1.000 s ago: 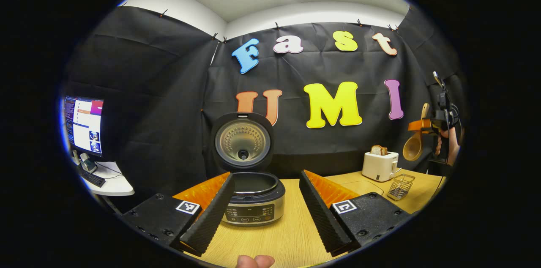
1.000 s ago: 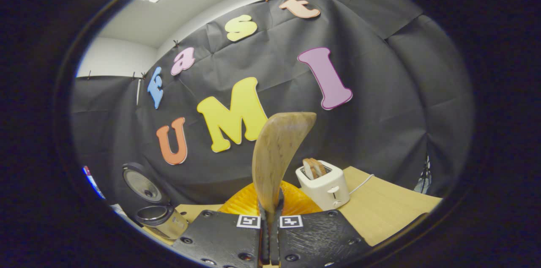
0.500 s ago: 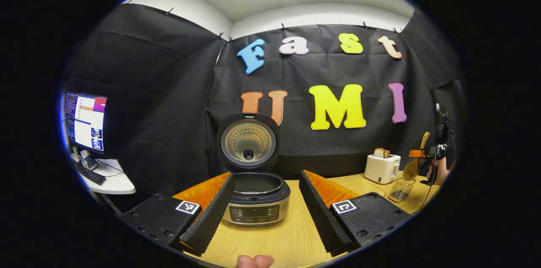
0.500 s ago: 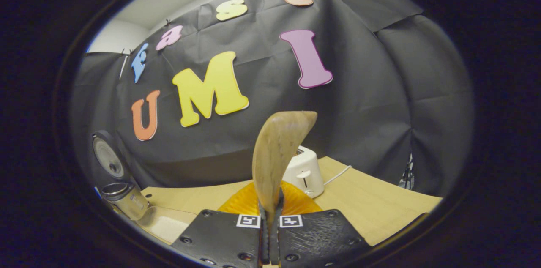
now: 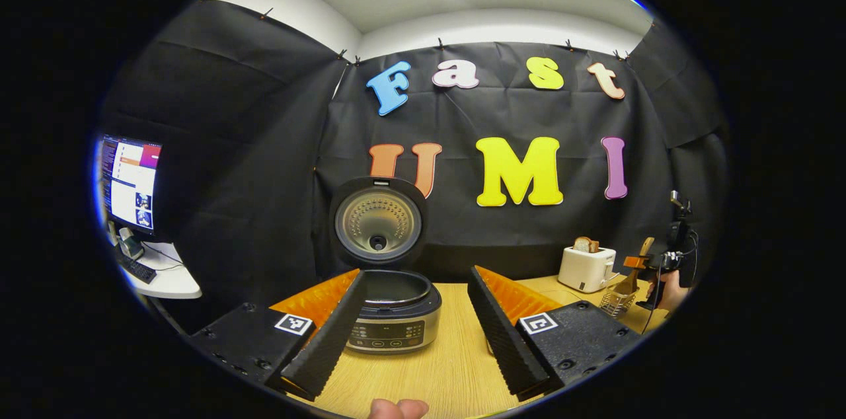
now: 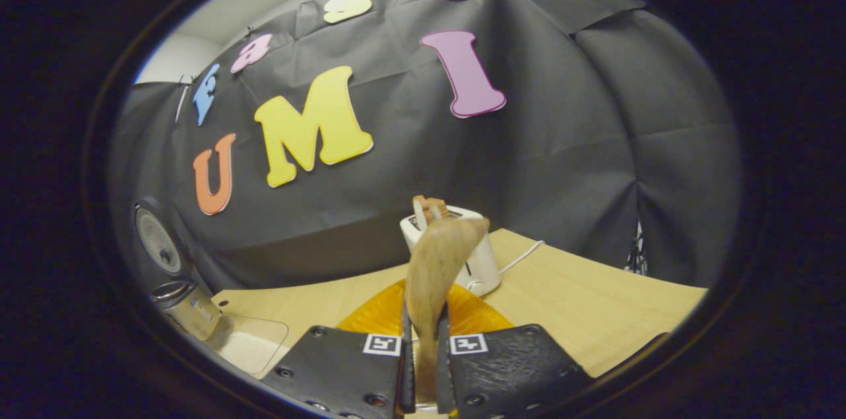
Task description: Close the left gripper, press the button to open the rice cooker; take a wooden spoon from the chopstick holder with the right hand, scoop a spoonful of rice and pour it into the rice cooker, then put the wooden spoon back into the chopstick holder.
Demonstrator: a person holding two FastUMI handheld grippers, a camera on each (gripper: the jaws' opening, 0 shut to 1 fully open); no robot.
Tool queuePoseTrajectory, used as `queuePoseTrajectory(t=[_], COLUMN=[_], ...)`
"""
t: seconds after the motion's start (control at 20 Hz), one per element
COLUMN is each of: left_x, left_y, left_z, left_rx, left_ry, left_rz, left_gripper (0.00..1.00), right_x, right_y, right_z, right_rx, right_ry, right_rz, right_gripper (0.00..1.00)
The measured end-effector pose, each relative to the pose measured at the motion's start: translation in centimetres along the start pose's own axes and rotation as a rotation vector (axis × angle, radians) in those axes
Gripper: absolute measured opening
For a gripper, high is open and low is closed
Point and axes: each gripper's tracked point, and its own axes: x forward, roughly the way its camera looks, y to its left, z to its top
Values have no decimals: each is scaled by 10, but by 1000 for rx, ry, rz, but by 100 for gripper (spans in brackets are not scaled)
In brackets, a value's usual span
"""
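Note:
The rice cooker (image 5: 391, 316) stands with its lid (image 5: 378, 221) raised, just beyond my left gripper (image 5: 416, 333), which is open and empty. At the far right of the left gripper view, my right gripper (image 5: 653, 262) is at the wooden spoon (image 5: 633, 273), whose bowl end sits in the wire chopstick holder (image 5: 618, 301). In the right gripper view the spoon's handle (image 6: 439, 260) stands tilted between my right gripper (image 6: 426, 366) fingers, which have parted slightly and hold it loosely. The holder is hidden below that gripper. The cooker (image 6: 188, 305) lies far left.
A white toaster (image 5: 585, 268) with bread stands on the wooden table (image 5: 443, 373) beside the holder; it shows as the toaster (image 6: 481, 270) just behind the spoon. A clear mat (image 6: 248, 340) lies near the cooker. A monitor (image 5: 132, 184) is on a side desk at left.
My right gripper has lowered the spoon into the chopstick holder. Its fingers have parted a little and the handle has slid down between them and tilted. The left gripper has barely moved.

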Motion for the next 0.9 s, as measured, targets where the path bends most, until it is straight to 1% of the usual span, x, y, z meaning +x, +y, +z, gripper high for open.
queuePoseTrajectory(t=[0.05,0.1,0.15,0.2,0.25,0.3,0.35,0.4,0.45,0.5,0.55,0.65,0.7,0.75,0.8,0.85,0.9], left_x=[0,-1,-1,-1,-1,-2,-2,-1,0,1,2,9,14,21,29,38,50], left_y=[-1,-4,-5,-7,-9,-11,-13,-14,-19,-24,-31,-40,-40,-40,-36,-34,-32], left_z=[0,1,1,2,3,4,5,4,3,3,3,12,19,28,37,44,49], left_rx=[-1,0,0,-1,-3,-5,-15,-31,-55,-83,-106,-109,-90,-60,-24,4,19], left_ry=[-1,-1,-4,-5,-7,-8,-11,-8,-5,1,8,6,-3,-13,-25,-29,-20], left_rz=[-4,-6,-8,-9,-10,-16,-13,-12,-16,-17,-22,-22,-13,2,20,31,39], left_gripper=[98,98,98,98,98,98,98,98,98,98,98,98,97,98,97,97,97], right_x=[-1,-3,-9,-17,-25,-33,-40,-49,-57,-66,-75,-93,-102,-111,-118,-124,-131], right_y=[0,-3,-5,-6,-7,-10,-13,-15,-15,-16,-16,-16,-15,-15,-17,-19,-19], right_z=[2,9,18,28,37,46,54,62,70,76,81,89,92,94,95,92,90], right_rx=[2,-2,-7,-11,-17,-28,-50,-69,-82,-91,-99,-113,-119,-125,-134,-149,-163], right_ry=[-7,-25,-52,-78,-105,-130,-153,-179,-202,-223,-239,-264,-276,-286,-295,-294,-290], right_rz=[8,0,-7,-8,-14,-26,-41,-45,-49,-47,-44,-27,-14,-3,-1,-5,4], right_gripper=[14,20,16,27,26,42,48,63,64,78,74,74,75,77,86,82,90])
